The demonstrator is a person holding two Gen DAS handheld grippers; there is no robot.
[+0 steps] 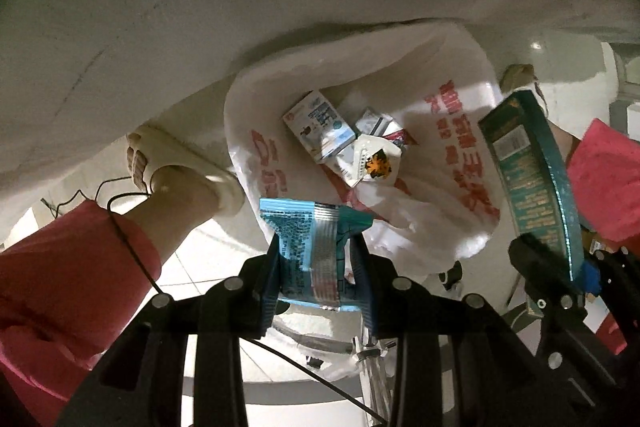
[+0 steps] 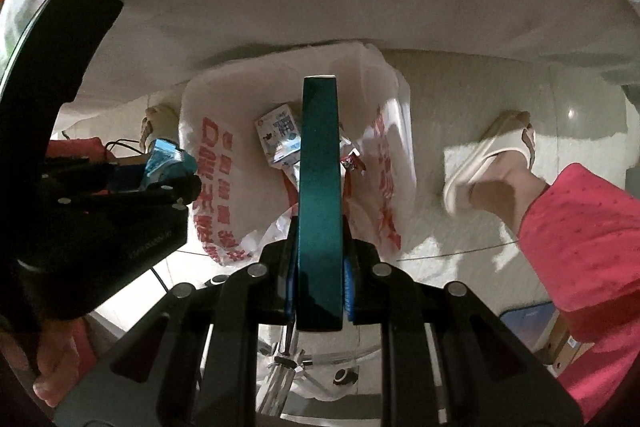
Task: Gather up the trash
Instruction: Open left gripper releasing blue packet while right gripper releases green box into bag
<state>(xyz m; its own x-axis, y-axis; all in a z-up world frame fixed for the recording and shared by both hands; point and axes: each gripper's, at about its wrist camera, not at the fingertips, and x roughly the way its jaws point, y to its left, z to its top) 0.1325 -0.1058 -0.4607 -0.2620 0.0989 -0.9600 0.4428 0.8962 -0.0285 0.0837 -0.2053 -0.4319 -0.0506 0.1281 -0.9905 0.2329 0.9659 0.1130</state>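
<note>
A white plastic bag (image 1: pixel 448 163) with red print lies open on the floor below both grippers; it also shows in the right wrist view (image 2: pixel 224 163). Inside lie a white-blue carton (image 1: pixel 320 125) and crumpled wrappers (image 1: pixel 372 159). My left gripper (image 1: pixel 316 251) is shut on a blue and silver snack wrapper (image 1: pixel 308 239) above the bag's near edge. My right gripper (image 2: pixel 320 251) is shut on a flat teal box (image 2: pixel 320 187), held edge-on over the bag; the box also shows at the right of the left wrist view (image 1: pixel 532 179). The carton shows beside it (image 2: pixel 280 139).
The person's feet in cream slippers stand on either side of the bag (image 1: pixel 176 167) (image 2: pixel 492 155). Pink trouser legs (image 2: pixel 592 247) are close by. A thin black cable (image 1: pixel 120 223) runs by the left foot. A chrome stool base (image 2: pixel 288 367) stands below.
</note>
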